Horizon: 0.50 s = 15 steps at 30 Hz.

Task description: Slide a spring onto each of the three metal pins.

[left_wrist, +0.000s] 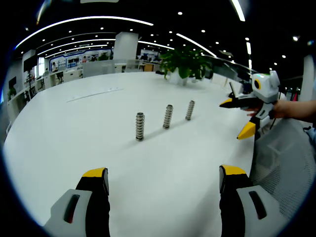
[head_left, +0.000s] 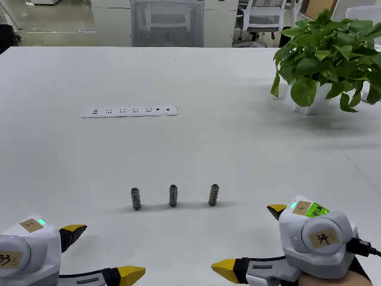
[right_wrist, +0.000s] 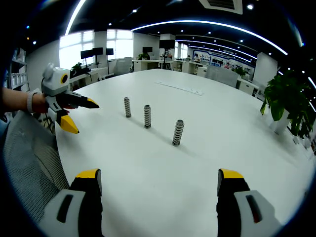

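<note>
While upright in 1 row, 3 grey coiled springs (head_left: 172, 195); left gripper (head_left: 107, 250), right gripper (head_left: 247, 237) spread wide, empty.

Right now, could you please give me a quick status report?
Left gripper open, empty; right gripper open, empty. Three springs upright in a row, neither gripper touching. Nothing between grippers and springs.

Office; mesh chair (head_left: 166, 24), potted plant (head_left: 327, 53)

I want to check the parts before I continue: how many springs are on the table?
3, upright in one row on the table, as the head view shows them: left spring, middle spring, right spring. None seems hidden.
</note>
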Tool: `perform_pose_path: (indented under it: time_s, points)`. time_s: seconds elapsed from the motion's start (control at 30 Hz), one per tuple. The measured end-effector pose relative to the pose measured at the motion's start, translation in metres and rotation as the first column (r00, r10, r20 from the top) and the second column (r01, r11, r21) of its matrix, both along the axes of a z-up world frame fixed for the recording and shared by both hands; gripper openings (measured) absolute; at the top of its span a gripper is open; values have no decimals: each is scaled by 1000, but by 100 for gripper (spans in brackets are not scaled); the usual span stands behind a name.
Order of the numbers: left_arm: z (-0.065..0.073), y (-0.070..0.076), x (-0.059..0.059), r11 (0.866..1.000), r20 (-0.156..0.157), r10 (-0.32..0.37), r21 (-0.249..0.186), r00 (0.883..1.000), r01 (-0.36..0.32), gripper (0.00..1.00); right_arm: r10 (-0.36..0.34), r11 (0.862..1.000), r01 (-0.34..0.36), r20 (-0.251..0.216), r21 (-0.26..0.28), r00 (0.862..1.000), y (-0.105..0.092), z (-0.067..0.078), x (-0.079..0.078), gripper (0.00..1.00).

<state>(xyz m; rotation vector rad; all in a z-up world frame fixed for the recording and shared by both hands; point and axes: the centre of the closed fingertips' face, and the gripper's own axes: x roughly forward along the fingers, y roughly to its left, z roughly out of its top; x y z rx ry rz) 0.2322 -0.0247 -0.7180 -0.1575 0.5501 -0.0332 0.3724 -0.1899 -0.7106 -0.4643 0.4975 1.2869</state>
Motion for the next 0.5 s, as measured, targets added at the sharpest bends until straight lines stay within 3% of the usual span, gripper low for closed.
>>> perform_pose_path:
  time_s: [0.5]
  points:
    - [-2, 0, 0, 1000, -4, -6, -1, 1000, 6, 94, 2, 1000, -2, -4, -1, 1000, 1, 0, -1, 99]
